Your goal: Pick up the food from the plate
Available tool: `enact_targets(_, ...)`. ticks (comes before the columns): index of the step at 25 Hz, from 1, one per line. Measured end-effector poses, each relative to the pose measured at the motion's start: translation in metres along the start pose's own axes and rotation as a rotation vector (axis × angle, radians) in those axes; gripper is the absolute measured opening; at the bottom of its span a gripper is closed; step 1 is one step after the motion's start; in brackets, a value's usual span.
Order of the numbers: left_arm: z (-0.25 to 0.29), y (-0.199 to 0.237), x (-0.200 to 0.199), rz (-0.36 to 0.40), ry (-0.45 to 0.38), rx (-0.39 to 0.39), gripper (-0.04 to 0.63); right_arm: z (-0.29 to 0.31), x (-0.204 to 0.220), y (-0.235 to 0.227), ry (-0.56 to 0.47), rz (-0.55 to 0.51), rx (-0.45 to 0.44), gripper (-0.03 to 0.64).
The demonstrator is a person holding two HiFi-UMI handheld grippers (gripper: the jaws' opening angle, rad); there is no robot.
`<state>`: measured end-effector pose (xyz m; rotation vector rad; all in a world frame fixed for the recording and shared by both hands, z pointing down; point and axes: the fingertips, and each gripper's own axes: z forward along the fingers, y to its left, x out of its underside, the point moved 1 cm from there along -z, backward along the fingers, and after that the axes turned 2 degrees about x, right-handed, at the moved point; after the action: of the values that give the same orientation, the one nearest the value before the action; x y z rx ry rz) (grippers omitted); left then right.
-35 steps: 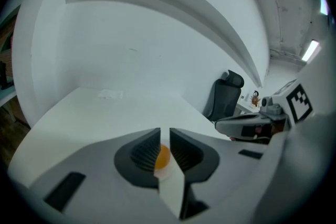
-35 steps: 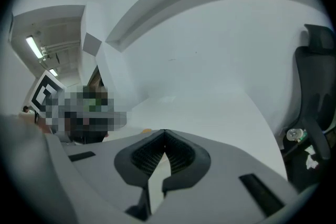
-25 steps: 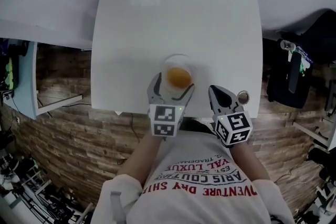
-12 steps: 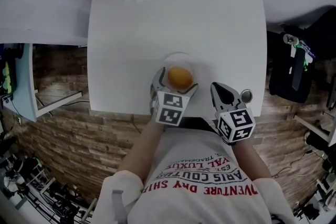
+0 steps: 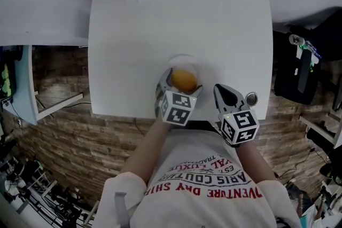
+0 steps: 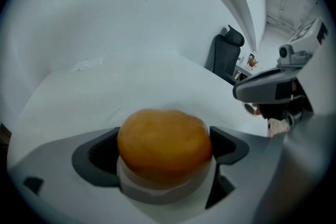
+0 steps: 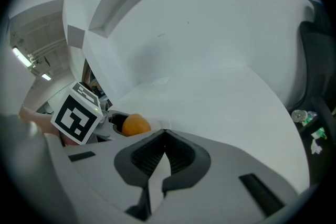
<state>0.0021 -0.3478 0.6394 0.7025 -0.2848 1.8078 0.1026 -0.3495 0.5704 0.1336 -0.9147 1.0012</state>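
**Table.** A white table (image 5: 133,34) carries one white plate (image 5: 184,60). In the head view the plate sits at the 6 o'clock side of the table top, close to the edge nearest the person.

**Food.** One round orange piece of food (image 5: 184,80) rests on the plate. In the left gripper view the food (image 6: 164,141) fills the middle of the picture, with the plate rim (image 6: 131,186) showing beneath it.

**Left gripper.** The left gripper (image 5: 180,83) reaches over the plate from 6 o'clock. Its jaws are spread wide, one at 9 o'clock and one at 3 o'clock of the food. The pads (image 6: 97,157) stand just beside the food. No clamping on it can be made out. The food still sits on the plate. The marker cube (image 5: 176,108) sits behind the jaws.

**Right gripper.** The right gripper (image 5: 220,91) is at 4 o'clock of the plate, at the table edge and apart from the plate. In the right gripper view its jaws are clenched together with the tips meeting (image 7: 164,131), and nothing is between them. The same view shows the food (image 7: 135,124) at 10 o'clock of the tips.
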Motion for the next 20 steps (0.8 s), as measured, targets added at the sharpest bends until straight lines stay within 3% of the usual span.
enact_targets(5,-0.001,-0.001,0.002,-0.01,0.005,0.015,0.526,0.0,0.001,0.0,0.001,-0.002,0.006,0.011)
enact_targets(7,-0.001,-0.001,0.003,0.007,0.009,0.01,0.496,-0.001,0.001,0.001,0.001,-0.002,0.009,0.011)
enact_targets(12,0.0,-0.003,0.002,0.061,-0.005,0.012,0.492,-0.006,0.002,0.0,-0.001,-0.009,0.021,0.011)
enact_targets(17,-0.011,-0.005,-0.007,0.052,-0.049,0.006,0.492,-0.014,0.002,0.001,-0.011,-0.014,0.029,0.011)
enact_targets(20,-0.027,-0.006,-0.02,0.033,-0.117,0.0,0.492,-0.018,-0.003,0.004,-0.03,-0.022,0.032,0.011)
